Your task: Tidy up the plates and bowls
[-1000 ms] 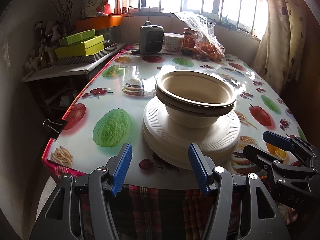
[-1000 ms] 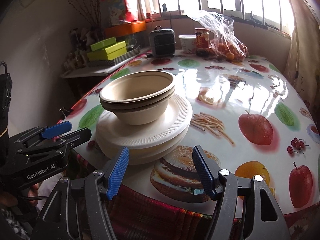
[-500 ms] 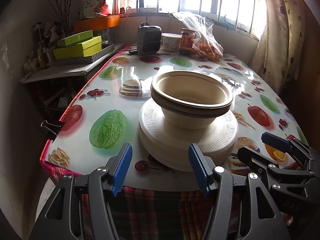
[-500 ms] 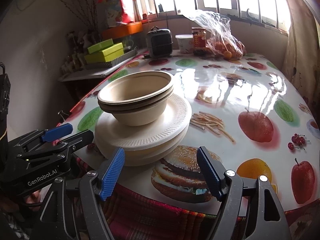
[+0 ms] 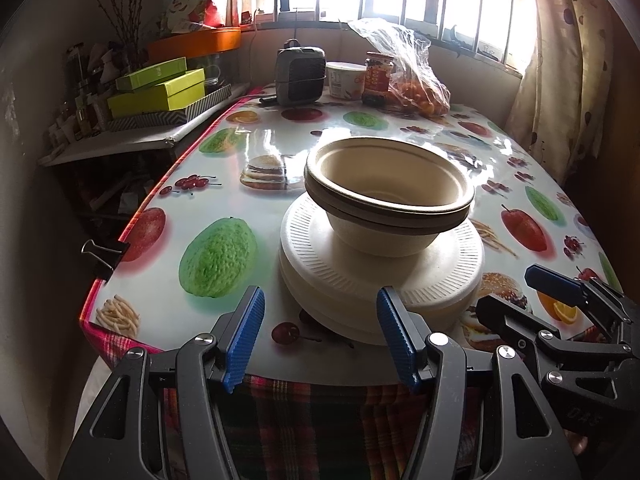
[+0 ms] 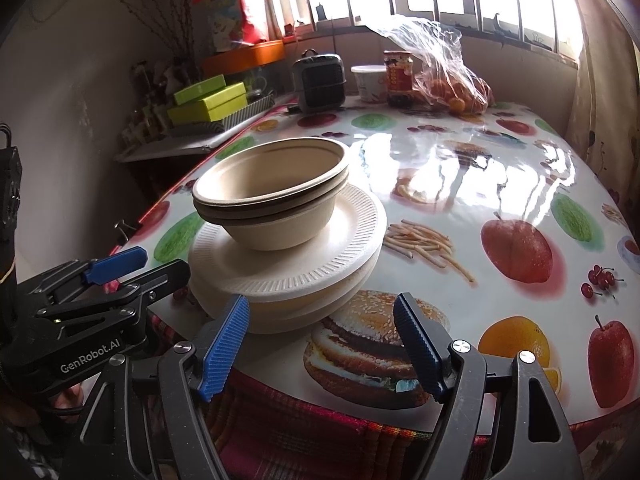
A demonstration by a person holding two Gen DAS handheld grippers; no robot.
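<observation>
Judging by the stack, we look nearly done: two nested bowls (image 5: 386, 192) sit on the paper plates (image 5: 380, 280) near the tabletop's (image 6: 500, 184) front edge. Our left gripper (image 5: 320, 336) and right gripper (image 6: 320, 344) hang spread and empty; the plate count is unclear.

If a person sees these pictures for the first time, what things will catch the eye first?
First, the two nested beige paper bowls sitting on a stack of white ribbed paper plates near the front edge of the glossy fruit-and-burger printed tablecloth. Next, the open left gripper and open right gripper, blue-padded, both empty before the stack. At the far end, a clear plastic bag of oranges by the bright window.
</observation>
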